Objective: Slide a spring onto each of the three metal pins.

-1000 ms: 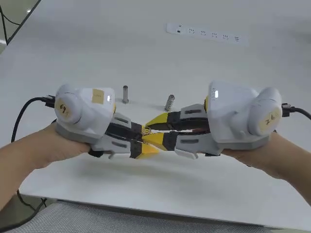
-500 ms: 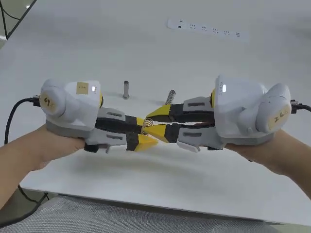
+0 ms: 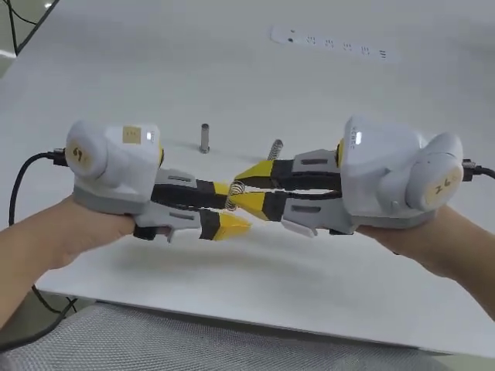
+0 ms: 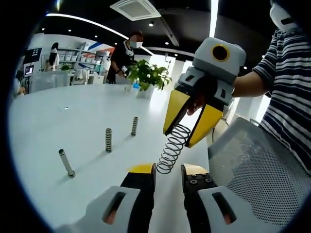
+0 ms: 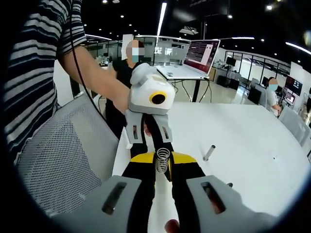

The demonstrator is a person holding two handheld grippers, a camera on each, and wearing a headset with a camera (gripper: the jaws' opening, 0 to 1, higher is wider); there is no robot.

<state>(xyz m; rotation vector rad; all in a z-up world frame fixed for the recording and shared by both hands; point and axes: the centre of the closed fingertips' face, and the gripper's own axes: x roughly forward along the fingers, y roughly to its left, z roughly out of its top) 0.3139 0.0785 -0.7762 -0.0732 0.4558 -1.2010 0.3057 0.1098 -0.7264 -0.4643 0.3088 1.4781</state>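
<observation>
Steel spring (image 4: 171,148): mid-air, above table (image 4: 58,116)
Right gripper (image 5: 164,164): pinching spring — one end
Left gripper (image 4: 167,171): jaws slightly spread, spring's other end between them
Bare pin (image 4: 65,162): upright, on table

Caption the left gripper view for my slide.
Right gripper holds a spring, its other end between the left gripper's jaws; three pins stand on the table.

Left gripper (image 4: 167,170), right gripper (image 5: 163,160): white shells, yellow-black jaws.

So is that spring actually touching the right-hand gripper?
Touching: the left gripper view shows the right gripper pinching the spring by its upper end.
</observation>
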